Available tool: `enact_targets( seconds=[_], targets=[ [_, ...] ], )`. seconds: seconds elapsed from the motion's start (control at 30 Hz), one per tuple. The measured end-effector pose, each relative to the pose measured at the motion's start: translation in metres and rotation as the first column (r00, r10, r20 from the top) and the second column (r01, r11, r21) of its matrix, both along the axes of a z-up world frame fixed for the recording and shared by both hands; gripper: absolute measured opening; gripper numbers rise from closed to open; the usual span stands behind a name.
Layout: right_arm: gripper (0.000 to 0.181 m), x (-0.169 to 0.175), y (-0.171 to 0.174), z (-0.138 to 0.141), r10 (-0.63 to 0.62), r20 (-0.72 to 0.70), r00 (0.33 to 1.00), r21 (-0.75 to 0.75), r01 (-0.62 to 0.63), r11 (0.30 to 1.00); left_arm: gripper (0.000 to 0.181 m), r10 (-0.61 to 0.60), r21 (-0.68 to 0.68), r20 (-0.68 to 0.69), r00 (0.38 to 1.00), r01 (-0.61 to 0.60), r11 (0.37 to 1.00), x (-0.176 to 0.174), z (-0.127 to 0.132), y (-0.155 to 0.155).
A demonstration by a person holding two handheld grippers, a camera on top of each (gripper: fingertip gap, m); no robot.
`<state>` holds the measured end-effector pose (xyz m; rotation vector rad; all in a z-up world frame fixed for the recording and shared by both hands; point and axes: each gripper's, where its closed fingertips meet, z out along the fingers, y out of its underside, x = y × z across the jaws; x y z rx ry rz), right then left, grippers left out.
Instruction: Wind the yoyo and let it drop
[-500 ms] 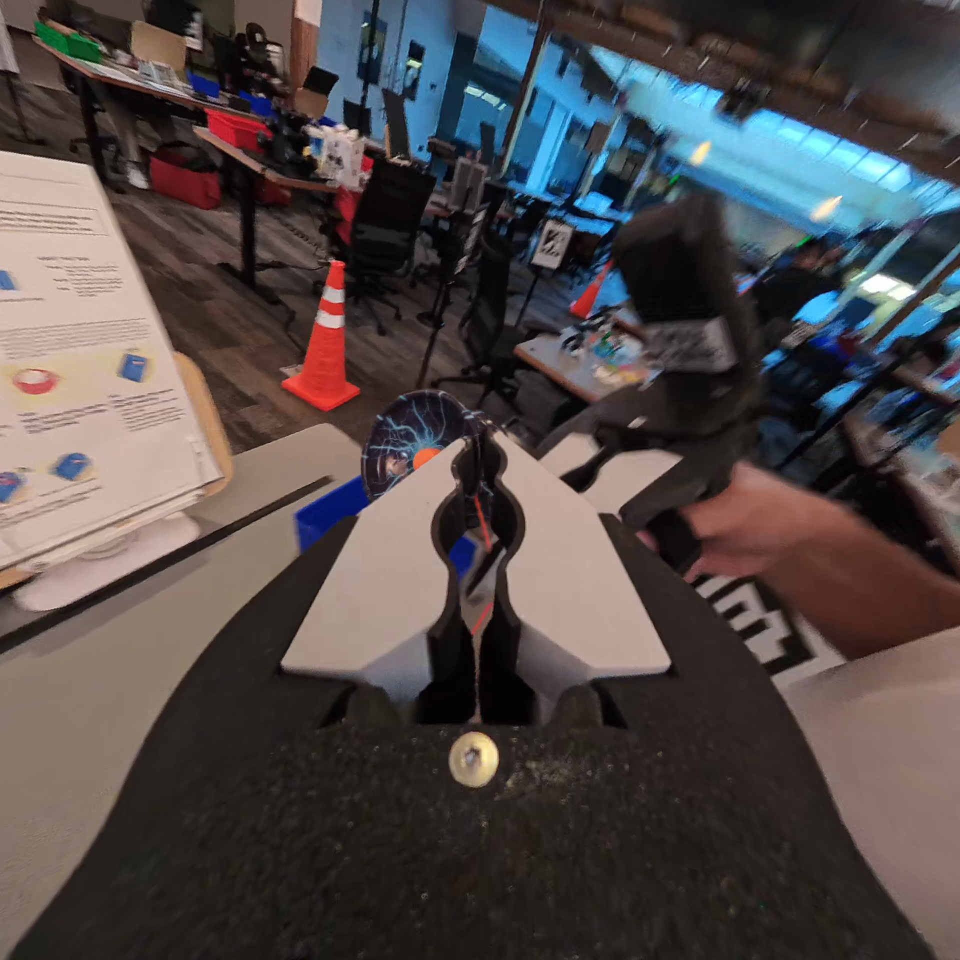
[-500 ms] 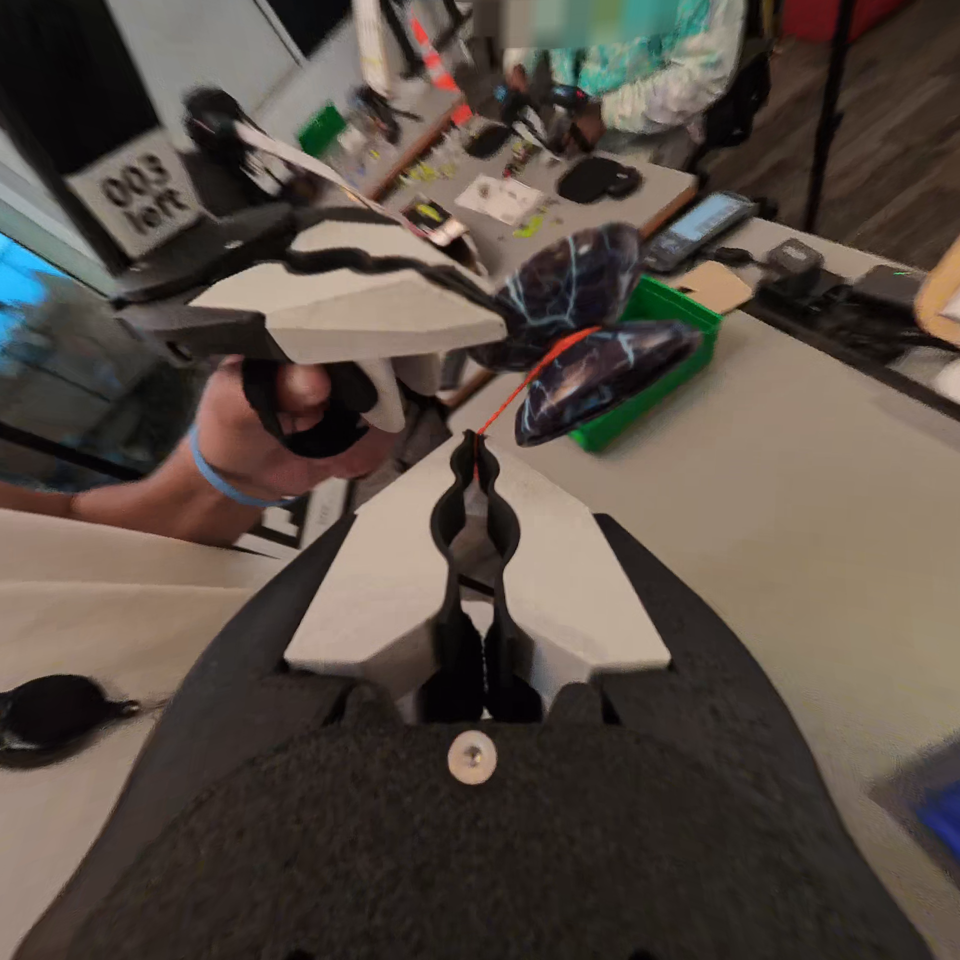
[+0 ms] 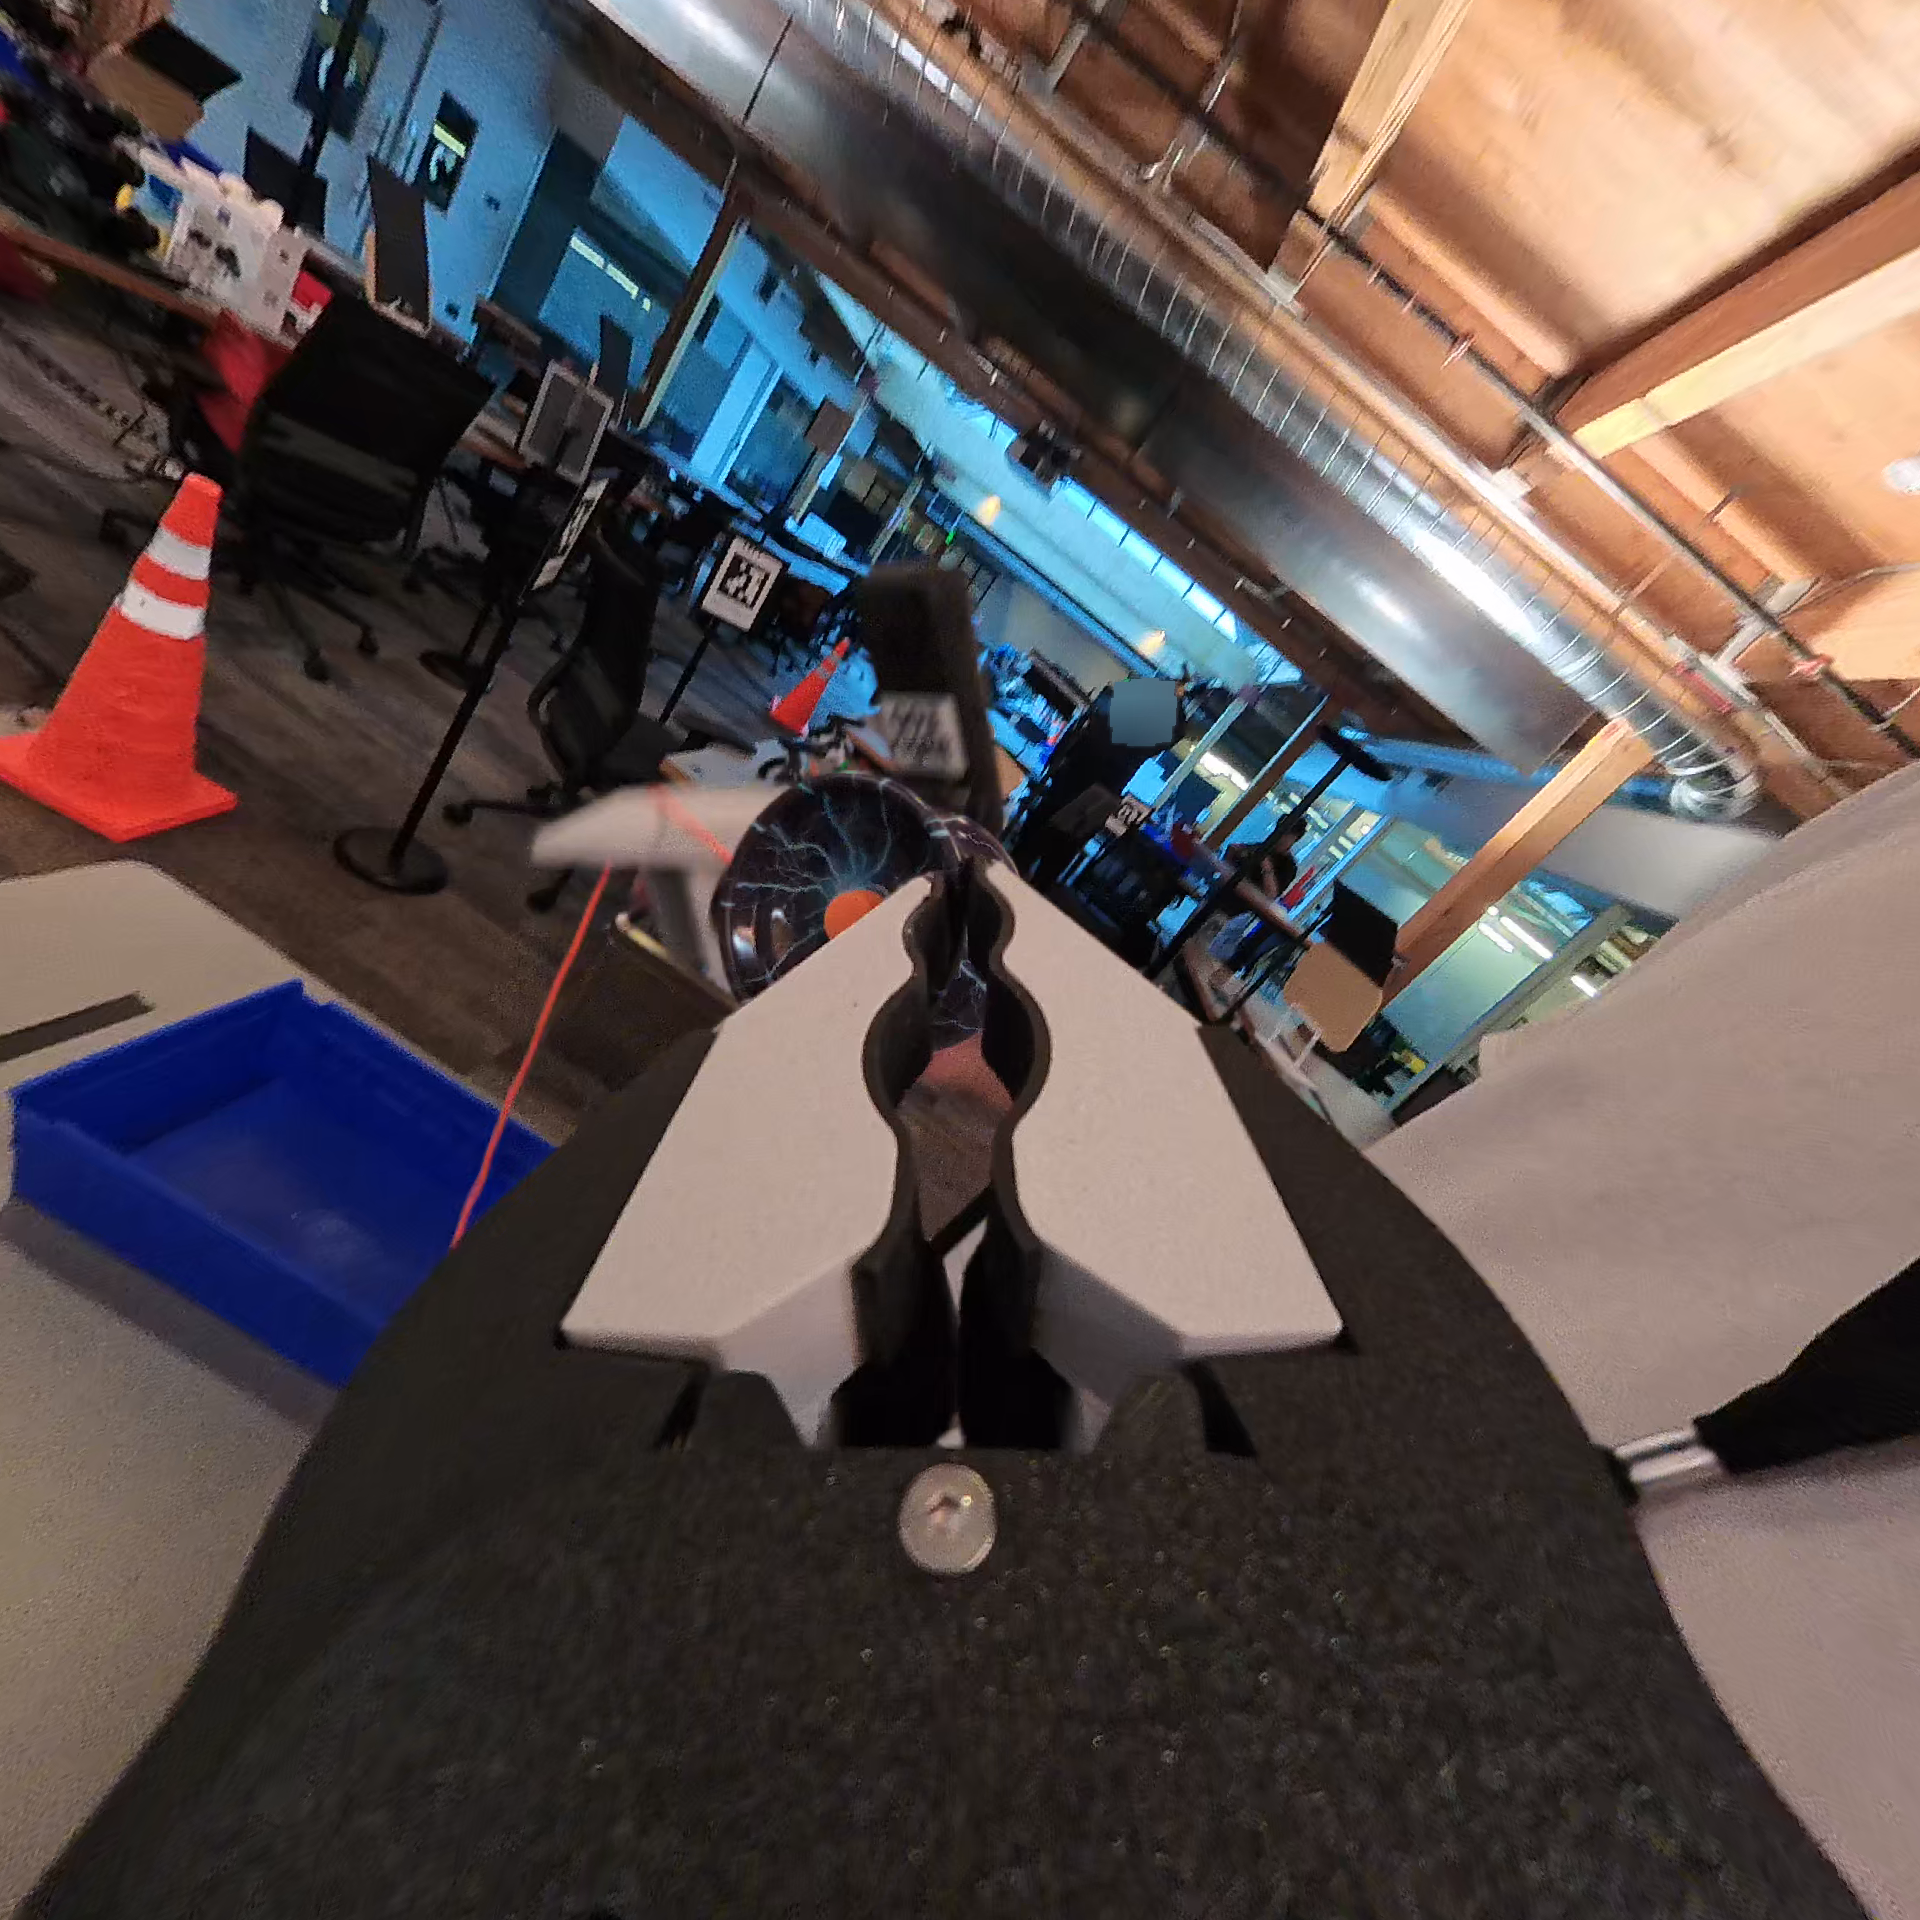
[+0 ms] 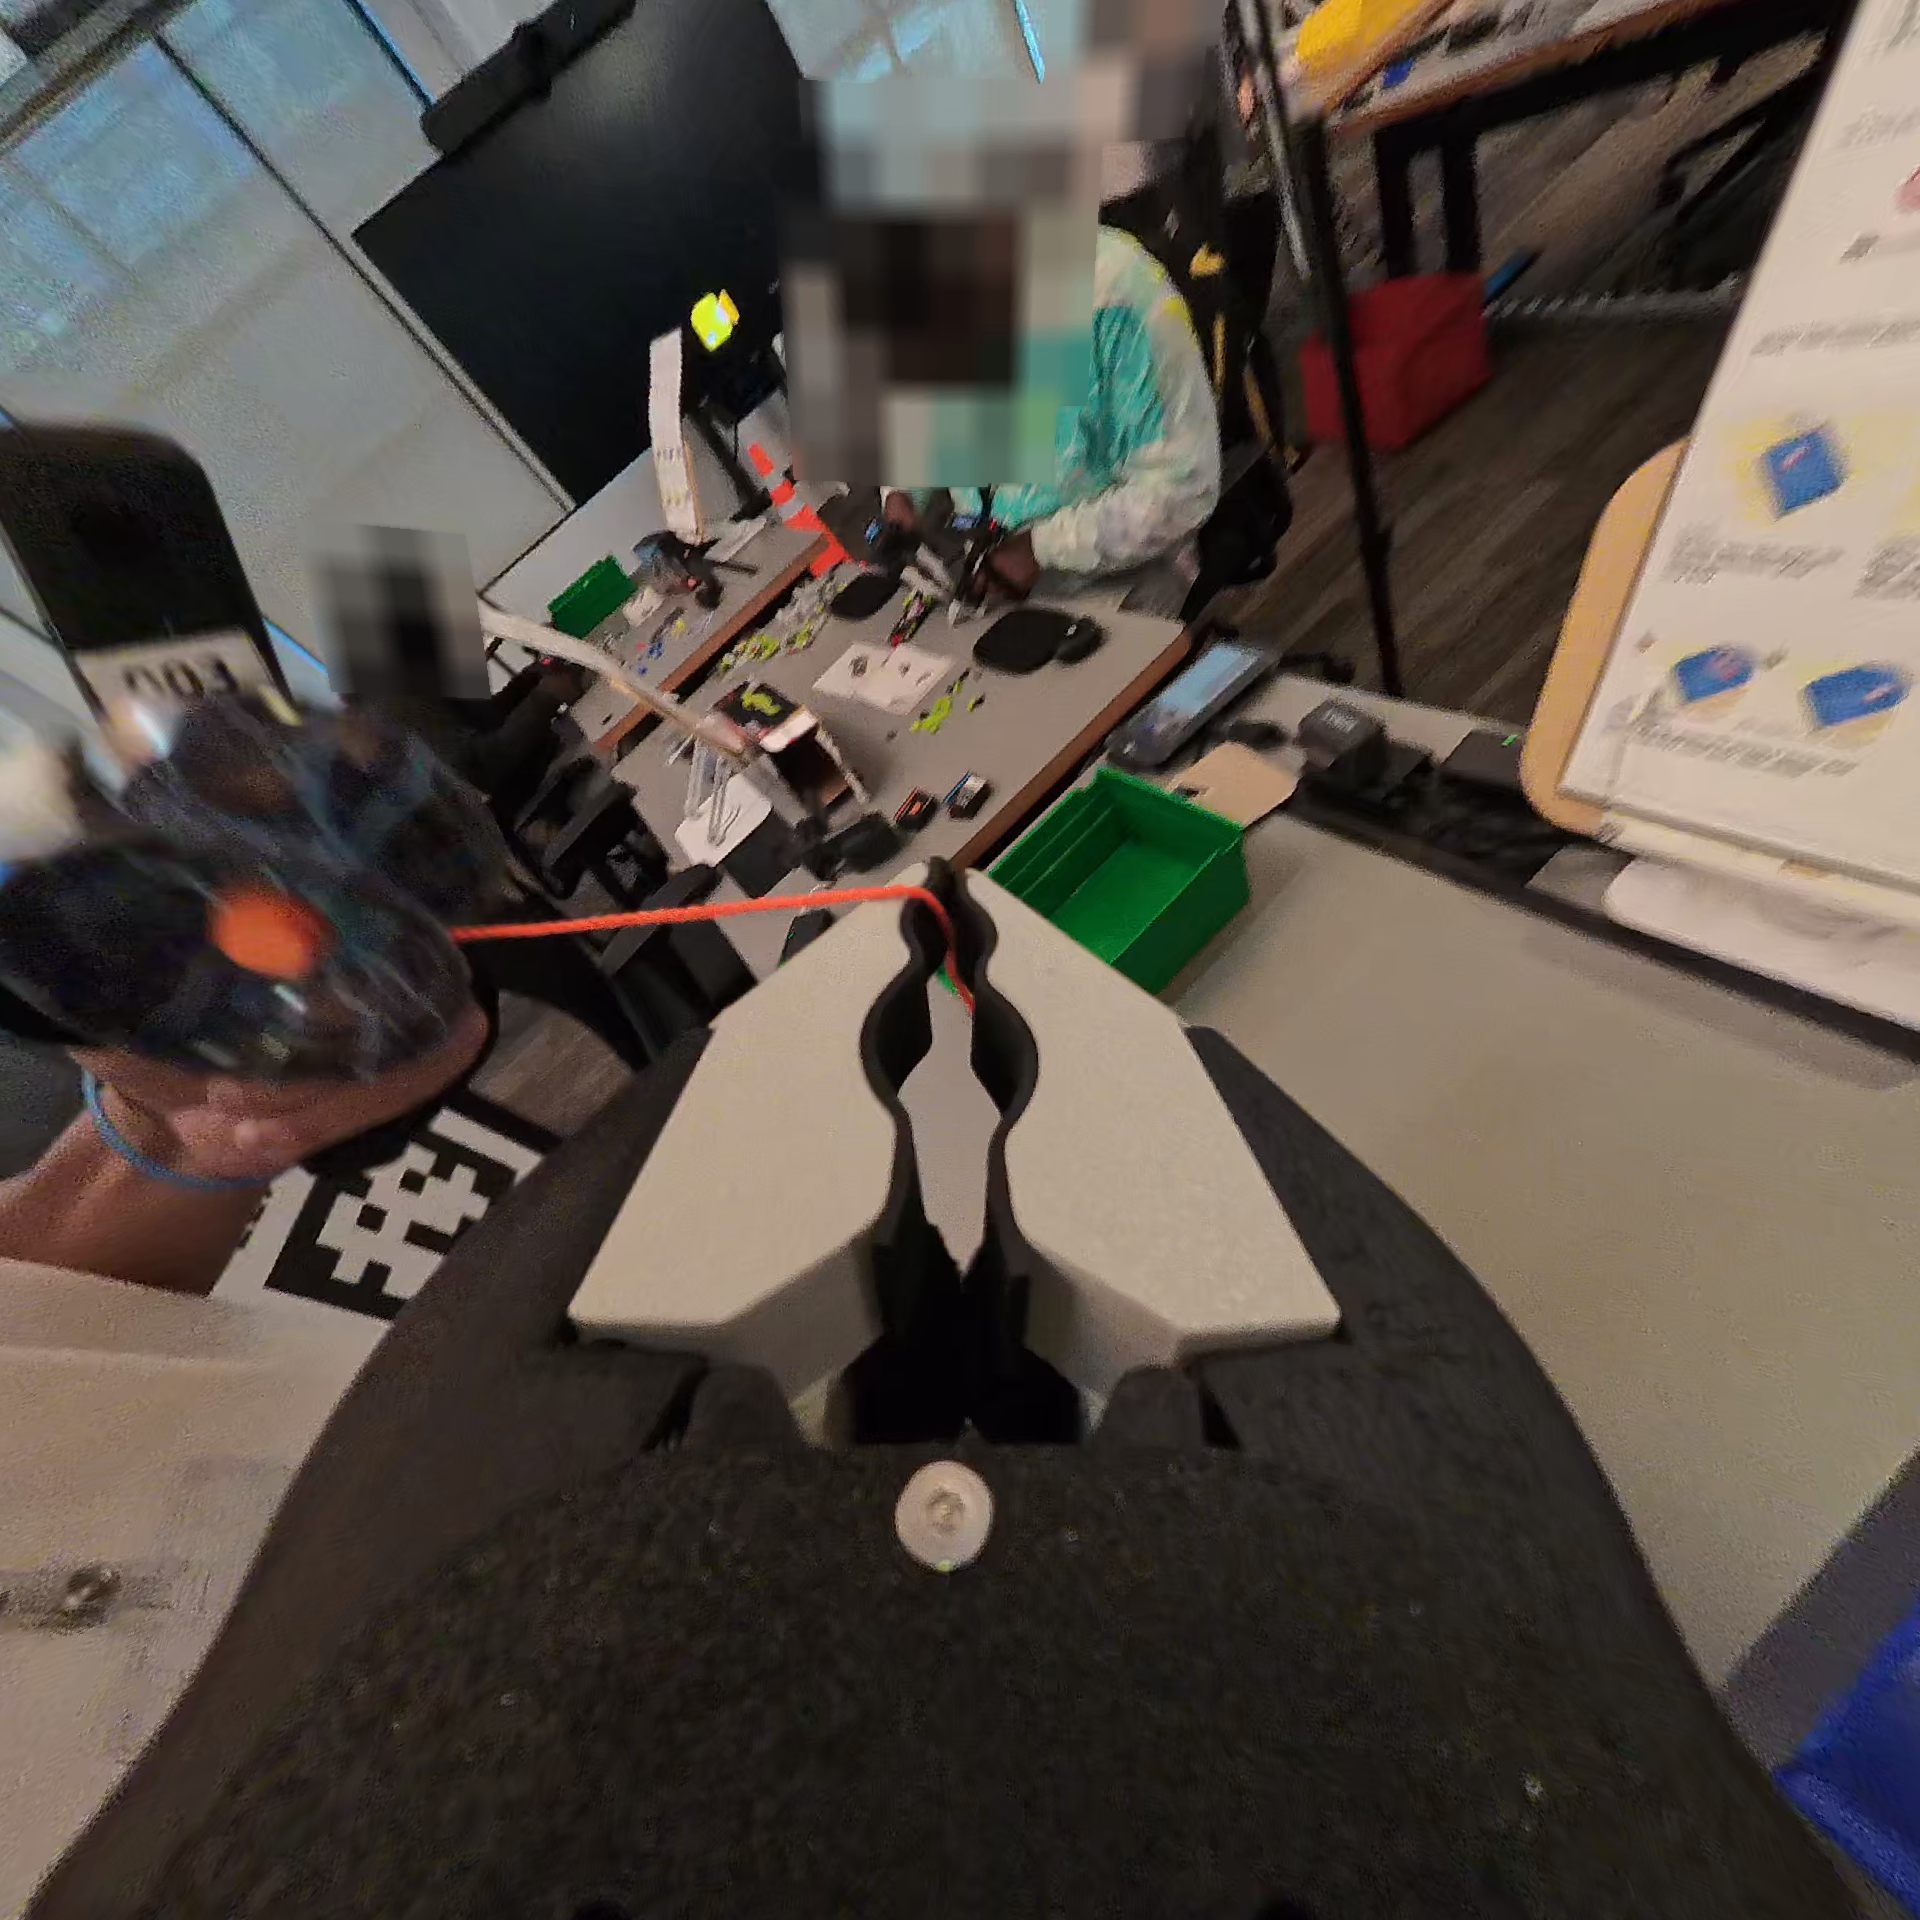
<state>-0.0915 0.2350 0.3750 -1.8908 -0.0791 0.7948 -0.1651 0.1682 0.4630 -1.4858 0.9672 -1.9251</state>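
The yoyo (image 3: 805,894) is dark blue with a lightning pattern and an orange hub. My left gripper (image 3: 961,894) is shut on its rim and holds it in the air. In the right wrist view the yoyo (image 4: 239,935) is blurred at the left, above a hand. My right gripper (image 4: 943,883) is shut on the orange string (image 4: 675,916), which runs taut leftward to the yoyo. In the left wrist view the right gripper's white fingers (image 3: 623,831) sit just left of the yoyo. A loose length of string (image 3: 530,1049) hangs down from them.
A blue bin (image 3: 260,1153) sits on the grey table (image 3: 94,1507) below the left gripper. A green bin (image 4: 1122,883) stands at the table's far edge. A clipboard stand with printed sheets (image 4: 1766,520) is at the right. An orange cone (image 3: 135,675) stands on the floor. The grippers' ends are close to 12 centimeters from one another.
The left gripper has tilted upward with the yoyo. In the right wrist view the yoyo has moved from straight ahead to the far left. The string between it and my right gripper is longer.
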Motion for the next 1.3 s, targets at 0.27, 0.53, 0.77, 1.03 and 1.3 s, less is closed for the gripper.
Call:
enact_targets(
  seconds=[0.27,0.53,0.77,1.03,1.3],
  targets=[
    [0.000,0.017,-0.012,0.090,-0.001,0.059,0.998,0.096,-0.005,0.995,0.000,0.177,0.178,-0.180,0.968,-0.145,0.973,-0.005,-0.050,0.028],
    [0.000,-0.096,-0.068,0.091,0.320,-0.023,0.947,0.029,-0.320,0.947,0.000,0.380,0.222,-0.150,0.913,-0.344,0.912,0.010,-0.045,0.072],
    [0.000,-0.136,-0.076,-0.032,0.399,-0.040,0.916,-0.268,-0.395,0.879,0.000,0.246,-0.192,0.088,0.965,-0.226,0.955,0.006,0.009,0.073],
    [0.000,-0.061,-0.006,-0.070,0.189,-0.062,0.980,-0.311,-0.199,0.929,0.000,0.101,-0.207,0.154,0.983,-0.068,0.976,-0.011,0.031,0.032],
    [0.033,-0.049,-0.031,-0.039,0.312,-0.308,0.899,-0.233,-0.389,0.891,0.000,0.180,-0.191,0.095,0.979,-0.159,0.969,-0.014,0.010,0.047]
  ],
)
